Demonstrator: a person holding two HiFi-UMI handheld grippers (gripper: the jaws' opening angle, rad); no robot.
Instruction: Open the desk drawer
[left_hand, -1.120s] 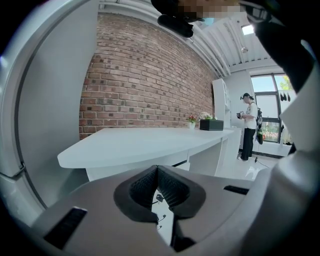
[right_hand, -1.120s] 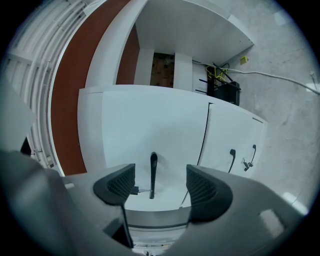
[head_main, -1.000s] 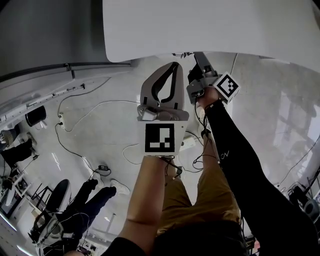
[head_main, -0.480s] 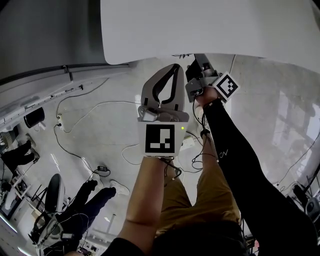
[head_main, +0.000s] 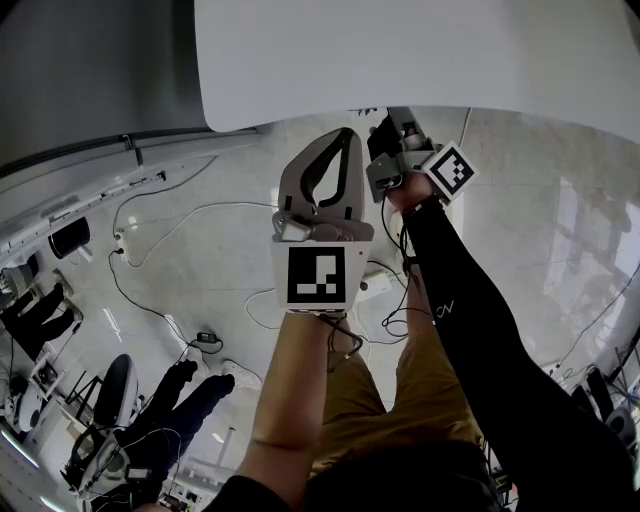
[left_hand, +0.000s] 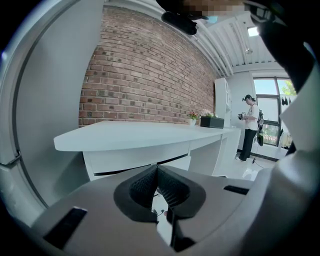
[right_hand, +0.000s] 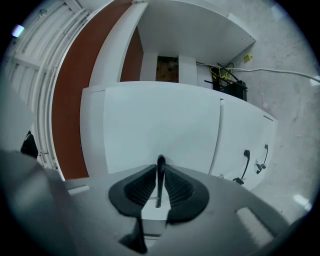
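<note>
The slim dark drawer handle (right_hand: 160, 175) is standing upright on the flat white drawer front (right_hand: 160, 125), under the broad white worktop (head_main: 400, 50). It is sitting squarely between the ribbed pads of the right gripper (right_hand: 160, 169). That gripper's jaws have just been closing and are now pressing on the handle from both sides. In the head view the right gripper is reaching out level, with its nose hidden beneath the worktop's edge. The left gripper (head_main: 347, 135) is hanging just beside it, well short of the drawer, its jaws meeting at the tips with nothing between them. Compared with a second ago, the right gripper has edged slightly closer to the worktop, while the left gripper is keeping the same place above the pale floor (head_main: 200, 250).
</note>
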